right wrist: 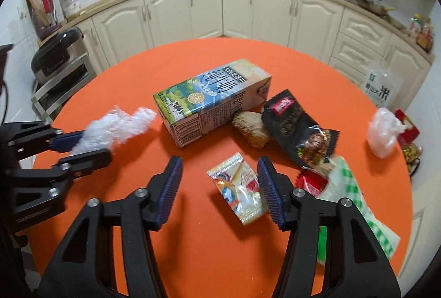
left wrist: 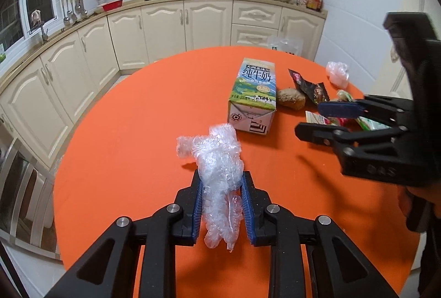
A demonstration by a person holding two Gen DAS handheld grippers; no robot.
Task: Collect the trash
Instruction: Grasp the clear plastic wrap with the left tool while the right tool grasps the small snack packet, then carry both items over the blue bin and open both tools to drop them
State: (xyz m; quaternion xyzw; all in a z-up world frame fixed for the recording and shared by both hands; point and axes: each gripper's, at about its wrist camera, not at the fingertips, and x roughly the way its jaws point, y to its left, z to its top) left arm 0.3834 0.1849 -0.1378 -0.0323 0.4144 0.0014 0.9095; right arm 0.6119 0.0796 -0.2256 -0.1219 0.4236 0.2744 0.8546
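Left gripper point(left wrist: 220, 185) pinches a crumpled wad of clear plastic film point(left wrist: 217, 160) between its blue ribbed pads, above the near part of the round orange table point(left wrist: 124, 132). Right gripper point(right wrist: 220, 182) stands spread over a small flat foil sachet point(right wrist: 238, 187); the right pad touches its edge. Beyond lie a blue-green milk carton point(right wrist: 204, 102) and a black snack wrapper point(right wrist: 297, 127). Judged light, thin and slippery, the sachet probably needs pinching across its short width, near the middle.

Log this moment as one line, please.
left gripper: shut on clear plastic wrap | right gripper: open over small snack packet | milk carton: lying on table
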